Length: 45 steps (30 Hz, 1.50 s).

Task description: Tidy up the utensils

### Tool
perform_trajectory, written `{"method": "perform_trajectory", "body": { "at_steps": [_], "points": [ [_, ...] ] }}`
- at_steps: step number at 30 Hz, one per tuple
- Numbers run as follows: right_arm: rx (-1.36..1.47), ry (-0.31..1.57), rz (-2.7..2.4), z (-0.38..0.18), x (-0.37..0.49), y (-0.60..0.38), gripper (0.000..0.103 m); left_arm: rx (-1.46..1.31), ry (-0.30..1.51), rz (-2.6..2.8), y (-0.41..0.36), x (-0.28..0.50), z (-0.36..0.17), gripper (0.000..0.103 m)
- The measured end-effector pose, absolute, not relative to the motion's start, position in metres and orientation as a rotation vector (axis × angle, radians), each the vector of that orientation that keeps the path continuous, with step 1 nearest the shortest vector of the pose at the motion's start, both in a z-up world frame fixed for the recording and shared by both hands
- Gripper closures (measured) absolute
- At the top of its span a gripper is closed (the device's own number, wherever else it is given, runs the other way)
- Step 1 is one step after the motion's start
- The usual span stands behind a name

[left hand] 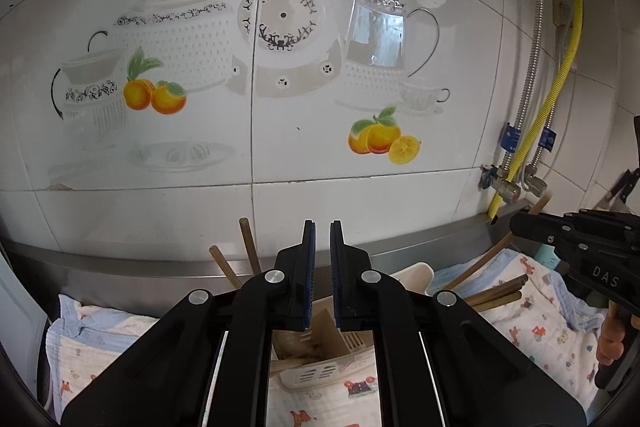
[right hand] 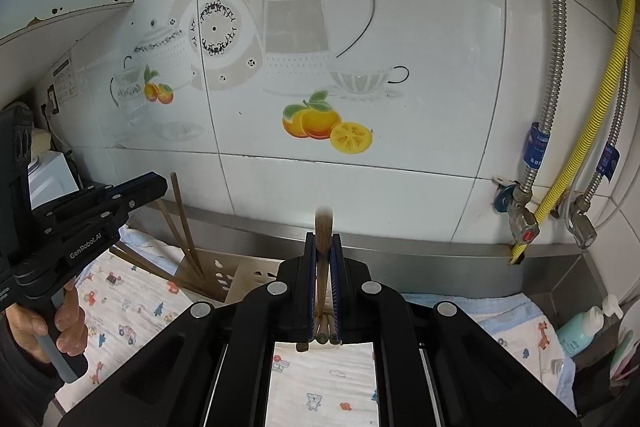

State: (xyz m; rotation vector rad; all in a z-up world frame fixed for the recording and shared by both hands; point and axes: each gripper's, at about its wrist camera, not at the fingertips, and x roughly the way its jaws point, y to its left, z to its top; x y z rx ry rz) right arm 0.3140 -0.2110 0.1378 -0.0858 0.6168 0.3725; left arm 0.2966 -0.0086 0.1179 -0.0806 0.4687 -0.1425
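Your right gripper (right hand: 323, 247) is clamped on a bundle of wooden chopsticks (right hand: 322, 227) above the patterned cloth (right hand: 320, 383). Your left gripper (left hand: 322, 239) has its jaws nearly together, empty, over the cream utensil holder (left hand: 320, 373), where two chopsticks (left hand: 248, 247) stand.

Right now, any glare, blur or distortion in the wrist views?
Left wrist: window glare on the glossy wall tiles; fisheye bows the grout lines; edges vignetted. Right wrist: softer sheen on the tiles; the tip of the wooden chopsticks held in the right gripper looks blurred.

chopsticks (left hand: 250, 247) in holder (left hand: 416, 277), holder on cloth (left hand: 540, 315)
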Motion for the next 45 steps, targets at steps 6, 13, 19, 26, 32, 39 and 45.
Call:
{"method": "perform_trajectory", "body": {
  "at_steps": [6,13,19,26,32,39,45],
  "points": [
    [-0.087,0.612,0.369,0.14,0.312,-0.212,0.096,-0.089,0.473,-0.145,-0.008,0.294,0.12,0.095],
    [-0.085,0.605,0.37,0.143,0.305,-0.214,0.094,-0.107,0.477,-0.154,-0.004,0.288,0.124,0.091],
    [-0.086,0.594,0.363,0.147,0.294,-0.216,0.081,-0.1,0.451,-0.152,-0.006,0.272,0.13,0.066],
    [-0.072,0.588,0.359,0.144,0.28,-0.22,0.065,-0.078,0.435,-0.159,-0.011,0.249,0.133,0.051],
    [-0.066,0.582,0.359,0.141,0.265,-0.222,0.054,-0.062,0.433,-0.16,-0.013,0.231,0.129,0.04],
    [-0.066,0.576,0.355,0.137,0.25,-0.224,0.044,-0.042,0.428,-0.161,-0.017,0.211,0.126,0.029],
    [-0.074,0.564,0.348,0.132,0.234,-0.225,0.033,-0.024,0.423,-0.158,-0.019,0.194,0.122,0.023]
  ]
}}
